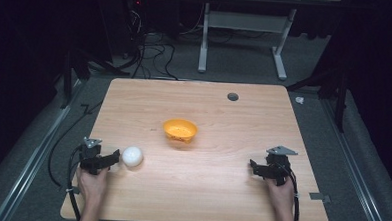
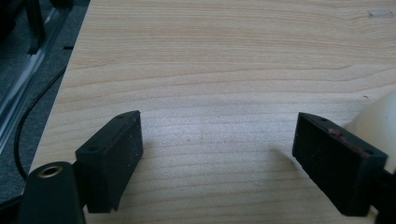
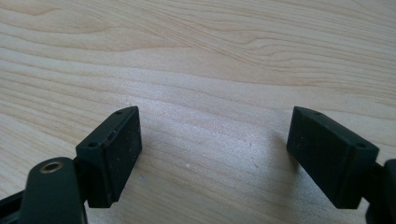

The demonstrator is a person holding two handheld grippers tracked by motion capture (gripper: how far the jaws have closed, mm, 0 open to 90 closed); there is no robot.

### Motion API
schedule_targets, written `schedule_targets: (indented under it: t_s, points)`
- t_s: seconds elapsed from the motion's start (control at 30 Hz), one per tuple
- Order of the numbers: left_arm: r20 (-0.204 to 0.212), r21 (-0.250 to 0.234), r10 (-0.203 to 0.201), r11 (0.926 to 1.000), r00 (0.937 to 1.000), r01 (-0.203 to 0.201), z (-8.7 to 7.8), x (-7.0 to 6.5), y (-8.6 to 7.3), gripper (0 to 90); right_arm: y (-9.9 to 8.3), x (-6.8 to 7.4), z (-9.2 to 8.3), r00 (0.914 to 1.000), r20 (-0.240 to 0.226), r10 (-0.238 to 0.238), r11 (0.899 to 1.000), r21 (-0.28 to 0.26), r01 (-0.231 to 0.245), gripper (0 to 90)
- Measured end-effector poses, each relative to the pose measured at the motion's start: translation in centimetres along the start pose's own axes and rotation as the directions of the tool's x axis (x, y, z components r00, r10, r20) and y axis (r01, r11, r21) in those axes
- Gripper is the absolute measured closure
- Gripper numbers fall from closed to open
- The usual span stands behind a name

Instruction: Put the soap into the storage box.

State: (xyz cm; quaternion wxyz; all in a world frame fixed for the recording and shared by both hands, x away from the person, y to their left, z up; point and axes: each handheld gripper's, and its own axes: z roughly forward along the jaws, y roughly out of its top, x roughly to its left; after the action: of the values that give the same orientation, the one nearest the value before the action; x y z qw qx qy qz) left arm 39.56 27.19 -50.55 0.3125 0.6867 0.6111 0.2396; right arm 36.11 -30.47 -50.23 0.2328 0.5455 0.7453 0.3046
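Nearest you, at the table's near edge, your two hands hold the tongs: left tongs (image 1: 113, 158) by the near-left corner, right tongs (image 1: 253, 166) toward the near-right corner. Both pairs stand wide open and hold nothing; in each gripper view only bare wood lies between the jaws.

Step in hand, as judged: approach to the white ball (image 1: 132, 156), not yet a grasp. The ball rests on the table (image 1: 240, 202) just beside the tips of the left tongs, on their right. In the left gripper view the ball (image 2: 376, 116) peeks out behind the outer face of the right-hand jaw, so it sits outside the gap, not within it.

Next move calls for: shift the left tongs sideways toward the ball, or swing them, until the ball lies centred between the jaws, then close gently. A round, smooth thing will likely roll if one jaw nudges it first, so bring both jaws in evenly.

Ball: plain white, spherical, smooth, slightly glossy, unmarked as far as you can see. The likely goal, an orange bowl (image 1: 180, 130), stands near the table's middle, well apart from the ball, upright, mouth up.
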Motion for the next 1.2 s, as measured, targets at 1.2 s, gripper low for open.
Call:
schedule_targets:
  t_s: [1.2]
  points:
    - [0.178, -0.118, 0.082, 0.9911, 0.9806, -0.061, -5.1, -3.8, 0.6, 11.8, 0.0, 0.0, 0.0, 1.0000, -0.001, 0.000, 1.000, -0.002, 0.000, 18.8]
